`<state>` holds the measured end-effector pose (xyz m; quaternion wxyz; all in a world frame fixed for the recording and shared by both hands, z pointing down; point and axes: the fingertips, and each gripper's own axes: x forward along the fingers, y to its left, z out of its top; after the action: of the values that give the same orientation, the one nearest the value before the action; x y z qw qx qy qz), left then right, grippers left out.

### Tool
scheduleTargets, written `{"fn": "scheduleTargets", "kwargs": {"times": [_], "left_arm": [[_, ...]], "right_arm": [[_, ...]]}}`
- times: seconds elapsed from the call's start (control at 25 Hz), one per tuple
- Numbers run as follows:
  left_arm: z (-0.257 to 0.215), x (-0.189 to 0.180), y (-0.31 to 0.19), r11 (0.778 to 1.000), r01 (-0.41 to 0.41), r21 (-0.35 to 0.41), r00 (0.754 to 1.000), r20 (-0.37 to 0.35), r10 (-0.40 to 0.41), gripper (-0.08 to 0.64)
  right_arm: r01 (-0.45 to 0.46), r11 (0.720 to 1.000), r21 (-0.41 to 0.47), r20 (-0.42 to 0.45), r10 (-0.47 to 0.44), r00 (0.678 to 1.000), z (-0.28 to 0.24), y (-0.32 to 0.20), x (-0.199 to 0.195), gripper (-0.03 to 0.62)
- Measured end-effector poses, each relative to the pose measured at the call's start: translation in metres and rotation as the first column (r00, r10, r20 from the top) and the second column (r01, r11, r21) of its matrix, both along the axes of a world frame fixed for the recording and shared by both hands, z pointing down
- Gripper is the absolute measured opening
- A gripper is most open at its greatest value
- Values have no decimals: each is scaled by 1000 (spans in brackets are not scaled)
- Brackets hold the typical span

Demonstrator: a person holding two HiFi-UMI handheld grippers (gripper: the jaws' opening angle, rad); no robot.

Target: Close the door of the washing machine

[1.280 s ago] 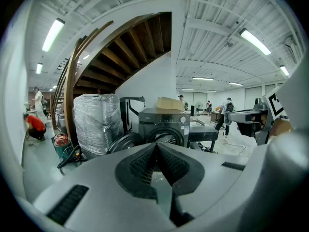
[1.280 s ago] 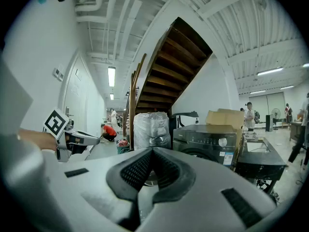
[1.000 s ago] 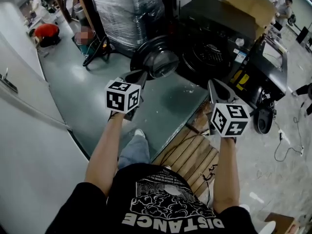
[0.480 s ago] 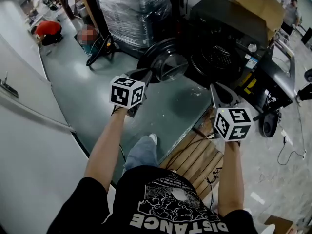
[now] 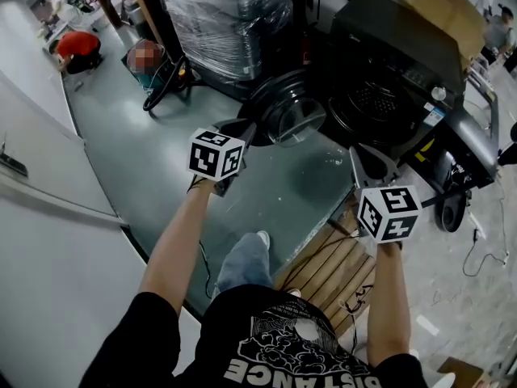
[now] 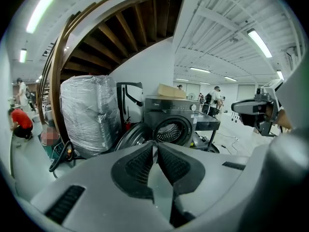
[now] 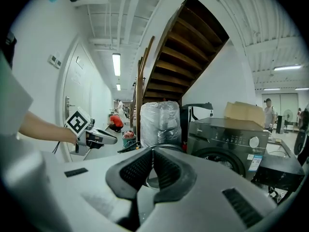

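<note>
The dark washing machine (image 5: pixel 388 63) stands ahead at the upper right, its drum opening (image 6: pixel 170 129) showing. Its round glass door (image 5: pixel 287 113) hangs open to the left, and in the left gripper view the door (image 6: pixel 131 137) shows edge-on beside the drum. My left gripper (image 5: pixel 244 126) is shut with nothing in it, just short of the door's near rim. My right gripper (image 5: pixel 356 152) is also shut and empty, in front of the machine's lower front. The jaws of the left gripper (image 6: pixel 155 148) and the right gripper (image 7: pixel 153 152) meet at their tips.
A tall plastic-wrapped pallet load (image 5: pixel 222 14) stands left of the machine. A wooden pallet (image 5: pixel 327 261) lies under my right arm. A wheeled cart (image 5: pixel 464 148) is at the right. A white wall with a door (image 5: pixel 36 184) runs along the left. A person in red (image 5: pixel 79 48) crouches far back.
Both grippers have moved forward toward the washing machine, which now looms larger and nearer. Both stay shut.
</note>
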<state>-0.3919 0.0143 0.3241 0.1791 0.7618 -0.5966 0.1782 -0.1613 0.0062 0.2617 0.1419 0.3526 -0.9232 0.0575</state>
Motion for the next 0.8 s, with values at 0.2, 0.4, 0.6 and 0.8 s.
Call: {"fn": "scheduleTargets", "kwargs": {"times": [0.2, 0.4, 0.6, 0.8], "left_arm": [[21, -29, -24, 999, -26, -45, 1000, -2, 26, 49], [47, -53, -47, 994, -60, -87, 998, -31, 58, 88], [70, -75, -78, 987, -100, -126, 994, -45, 95, 124], [98, -98, -103, 976, -136, -168, 991, -32, 133, 148]], "right_arm": [[8, 1000, -29, -22, -8, 1000, 9, -16, -30, 23], [5, 998, -63, -48, -8, 999, 20, -31, -52, 23], [-14, 996, -90, -61, 8, 998, 25, -50, -71, 23], [-26, 993, -116, -72, 18, 997, 36, -64, -87, 23]]}}
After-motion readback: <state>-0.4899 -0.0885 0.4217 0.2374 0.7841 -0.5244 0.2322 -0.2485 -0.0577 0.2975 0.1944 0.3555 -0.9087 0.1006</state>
